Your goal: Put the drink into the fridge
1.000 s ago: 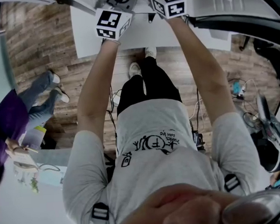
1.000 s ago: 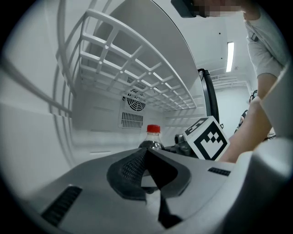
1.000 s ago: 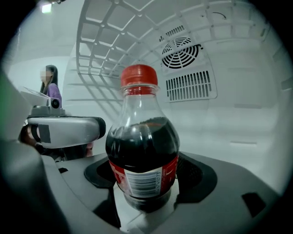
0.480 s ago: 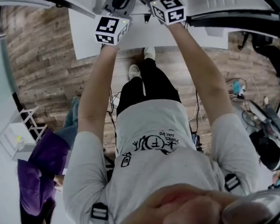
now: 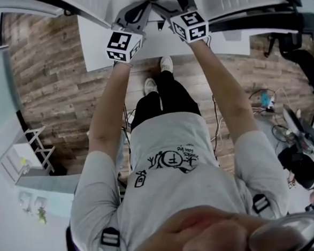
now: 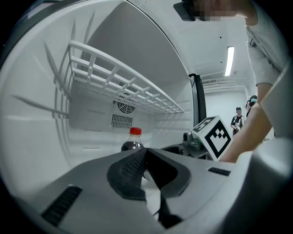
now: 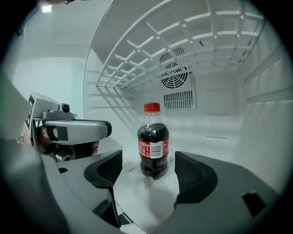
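We see wood-plank floor (image 5: 46, 76) | small white rack (image 5: 32, 150) at its left edge | loose cables (image 5: 265, 99) on it at right | we note a lit ceiling strip light (image 6: 229, 61) | white wall (image 6: 219, 98) beyond

Drink (image 7: 153, 141) upright on fridge floor (image 7: 145, 195), beneath wire shelf (image 7: 183, 41), before rear vent (image 7: 179, 99).

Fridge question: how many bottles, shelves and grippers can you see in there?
Drink bottle: 1
Wire shelf: 1
Grippers: 2 (left gripper, right gripper)
Total: 4
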